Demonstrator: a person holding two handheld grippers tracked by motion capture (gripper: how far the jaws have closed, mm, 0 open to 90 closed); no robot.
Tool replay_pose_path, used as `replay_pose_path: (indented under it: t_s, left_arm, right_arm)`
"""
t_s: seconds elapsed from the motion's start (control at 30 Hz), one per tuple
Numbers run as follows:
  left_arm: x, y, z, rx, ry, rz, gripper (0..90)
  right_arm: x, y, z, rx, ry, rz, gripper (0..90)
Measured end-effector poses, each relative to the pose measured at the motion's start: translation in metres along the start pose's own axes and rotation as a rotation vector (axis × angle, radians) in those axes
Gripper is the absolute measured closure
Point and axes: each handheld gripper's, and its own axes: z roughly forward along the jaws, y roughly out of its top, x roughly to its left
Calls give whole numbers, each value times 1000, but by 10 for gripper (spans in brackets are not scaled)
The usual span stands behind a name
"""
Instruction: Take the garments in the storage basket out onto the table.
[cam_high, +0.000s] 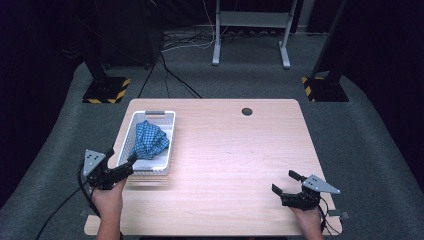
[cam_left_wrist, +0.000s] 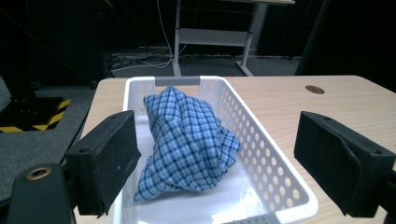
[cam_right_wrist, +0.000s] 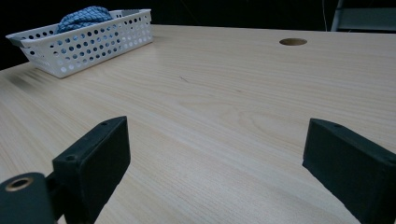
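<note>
From the high view, a white perforated basket (cam_high: 127, 135) sits on the left half of the wooden bench (cam_high: 235, 160), and a crumpled blue checked cloth (cam_high: 149, 140) lies inside it, bunched toward the far end. The left gripper (cam_high: 120, 161) hovers at the basket's near end with its fingers apart and nothing between them. The right gripper (cam_high: 286, 183) rests near the bench's front right corner, well apart from the basket, fingers also spread and empty.

In the left gripper view, the two black fingers (cam_left_wrist: 105, 158) stand wide on either side of the basket (cam_left_wrist: 275, 163), looking along its length at the cloth (cam_left_wrist: 187, 144), which is heaped into a peak and touches the basket floor. The likely trouble here is a finger catching the basket's rim or perforated wall on the way in, dragging or tipping the light basket. A pinch taken on the loose peak alone could also let the cloth slip out.

In the right gripper view, its fingers (cam_right_wrist: 93, 163) frame bare bench (cam_right_wrist: 224, 107); the basket (cam_right_wrist: 84, 42) and cloth (cam_right_wrist: 84, 17) sit far off, so this hand cannot steady the basket if it slides.
</note>
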Motion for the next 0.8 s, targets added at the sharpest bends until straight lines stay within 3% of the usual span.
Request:
replay_pose_path:
  t_s: [0.33,0.8]
  left_arm:
    - [0,20,8,1,10,20,131]
    - [0,24,31,15,13,4,130]
  right_arm:
    - [0,0,0,-1,0,0,65]
    - [0,0,0,-3,3,-2,66]
